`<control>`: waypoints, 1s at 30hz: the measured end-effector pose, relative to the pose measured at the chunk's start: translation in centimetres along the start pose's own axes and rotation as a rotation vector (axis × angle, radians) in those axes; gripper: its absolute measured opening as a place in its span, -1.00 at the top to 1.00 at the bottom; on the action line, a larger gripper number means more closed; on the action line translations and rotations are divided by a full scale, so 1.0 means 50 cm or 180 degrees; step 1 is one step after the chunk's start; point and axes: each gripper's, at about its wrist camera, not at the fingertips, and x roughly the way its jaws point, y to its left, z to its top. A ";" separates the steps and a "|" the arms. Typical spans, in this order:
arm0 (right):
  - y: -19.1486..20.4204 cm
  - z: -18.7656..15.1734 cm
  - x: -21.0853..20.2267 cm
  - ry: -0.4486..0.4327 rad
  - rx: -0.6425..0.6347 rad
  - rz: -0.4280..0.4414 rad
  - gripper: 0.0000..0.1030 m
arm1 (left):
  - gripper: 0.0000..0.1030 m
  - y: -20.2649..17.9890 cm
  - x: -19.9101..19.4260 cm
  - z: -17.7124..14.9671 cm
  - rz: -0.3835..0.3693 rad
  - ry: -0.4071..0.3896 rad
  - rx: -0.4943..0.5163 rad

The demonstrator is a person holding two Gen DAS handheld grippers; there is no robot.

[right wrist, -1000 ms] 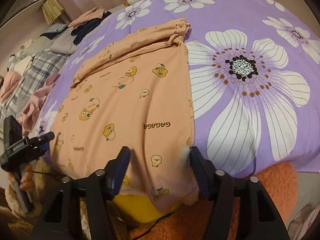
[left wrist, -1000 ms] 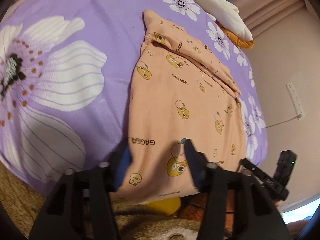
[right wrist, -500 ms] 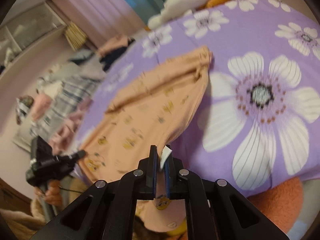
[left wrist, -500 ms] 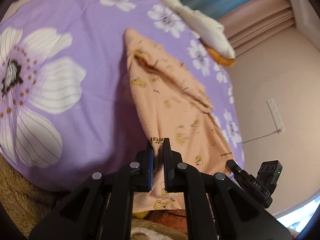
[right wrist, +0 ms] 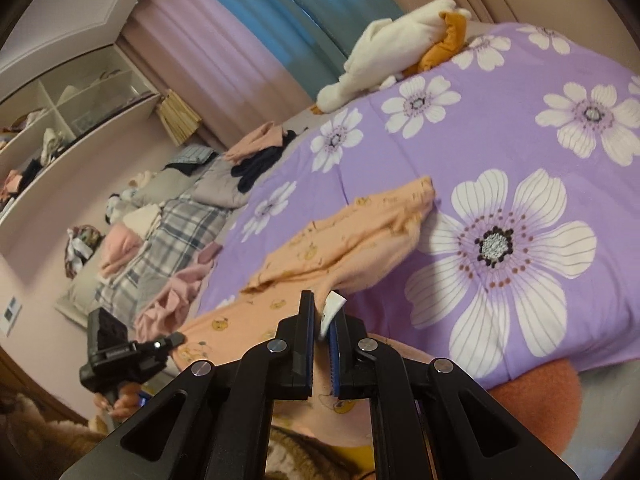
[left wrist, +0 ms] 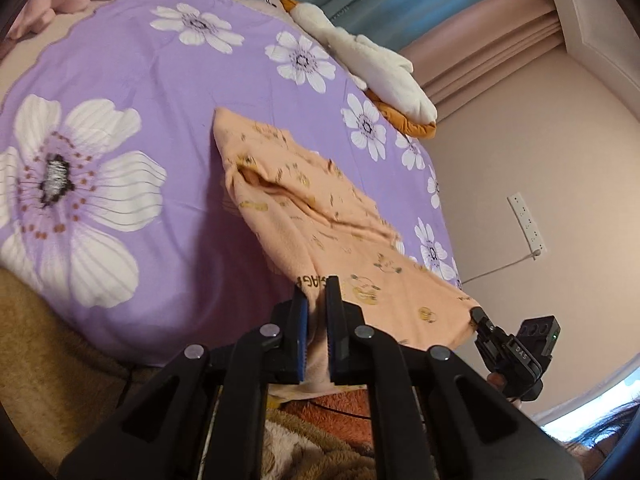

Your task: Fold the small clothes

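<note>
Left wrist view: the left tongs point(left wrist: 316, 300) are clamped on the near hem of the peach garment point(left wrist: 320, 216), the pinched cloth hiding between the pads. The right tongs point(right wrist: 322, 316) likewise pinch the hem, a white tag point(right wrist: 332, 308) poking out. The garment's near edge hangs lifted; its far part lies on the purple bedspread point(left wrist: 160, 80). Its prints are blurred. Beyond, a white plush point(right wrist: 392, 44) is cut off behind the bed's curve.
</note>
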 end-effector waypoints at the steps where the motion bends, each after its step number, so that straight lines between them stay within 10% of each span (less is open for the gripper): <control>1: 0.001 0.001 -0.005 -0.0011 -0.0015 -0.0011 0.85 | 0.88 0.001 -0.009 -0.001 -0.0009 -0.0022 -0.0008; 17: -0.040 0.087 0.107 -0.0066 -0.0131 -0.0278 0.85 | 0.86 0.010 0.063 0.090 0.0265 -0.0312 0.0157; 30: -0.095 0.110 0.279 0.0290 -0.0219 -0.1114 0.85 | 0.85 0.076 0.230 0.173 0.0840 -0.0180 0.0129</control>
